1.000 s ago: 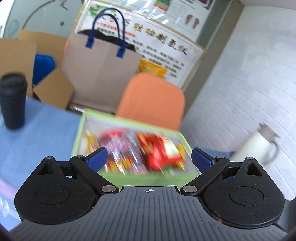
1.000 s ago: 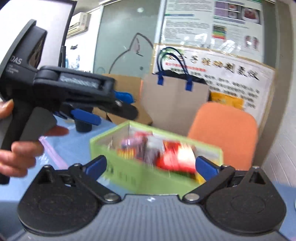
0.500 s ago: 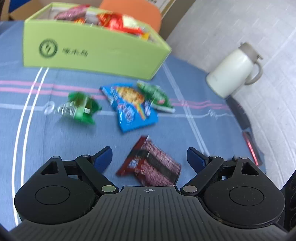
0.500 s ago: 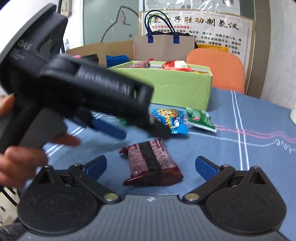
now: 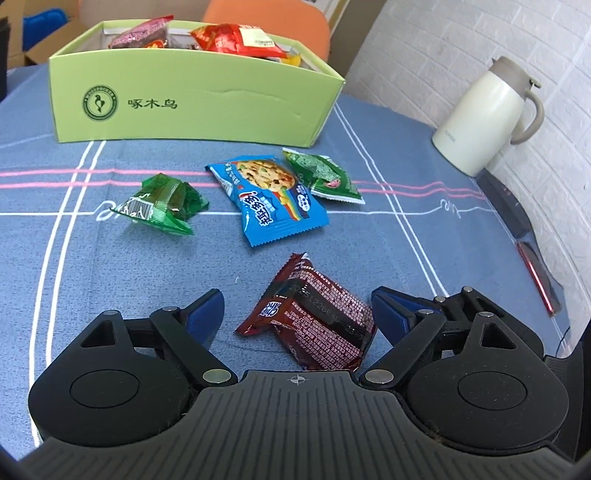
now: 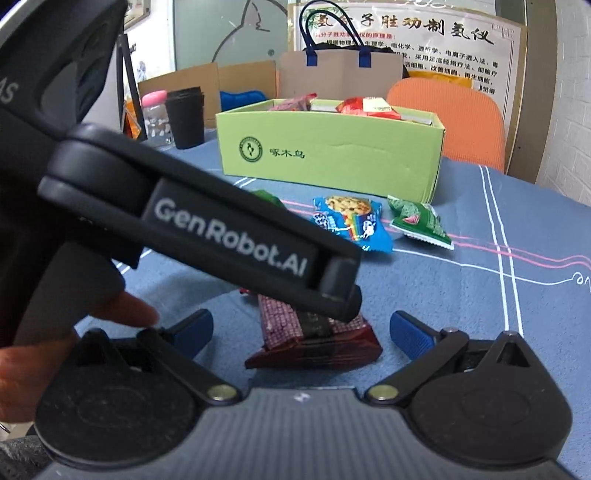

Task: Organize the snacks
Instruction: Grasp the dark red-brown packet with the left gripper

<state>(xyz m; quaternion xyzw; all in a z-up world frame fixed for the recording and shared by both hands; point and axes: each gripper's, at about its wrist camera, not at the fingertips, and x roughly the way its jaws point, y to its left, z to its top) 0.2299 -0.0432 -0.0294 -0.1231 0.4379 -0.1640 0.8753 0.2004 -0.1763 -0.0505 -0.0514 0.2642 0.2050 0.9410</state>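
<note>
Glossy maroon wrapper (image 5: 314, 321) flat, crinkled | left gripper (image 5: 297, 314) jaws apart | right gripper (image 6: 301, 332) jaws apart

Left wrist view: box (image 5: 192, 107) stood at upper centre on the tablecloth (image 5: 406, 236), several snack packets (image 5: 229, 37) inside it. Below the box, mid-frame, three packets lay in a row: twisted-wrap candy (image 5: 160, 205) at left, cookie packet (image 5: 267, 197) centre, small pouch (image 5: 321, 175) just to its right, edges apparently overlapping. Wafer packet (image 5: 310, 321) lay lower centre, between the left gripper's (image 5: 297, 308) spread fingers. Jug (image 5: 487, 114) stood upper right. Chair (image 5: 273, 18) sat behind the box.

Right wrist view: cup (image 6: 184, 118) and jar (image 6: 157, 118) stood left of the box, bag (image 6: 340, 74) behind it.
</note>
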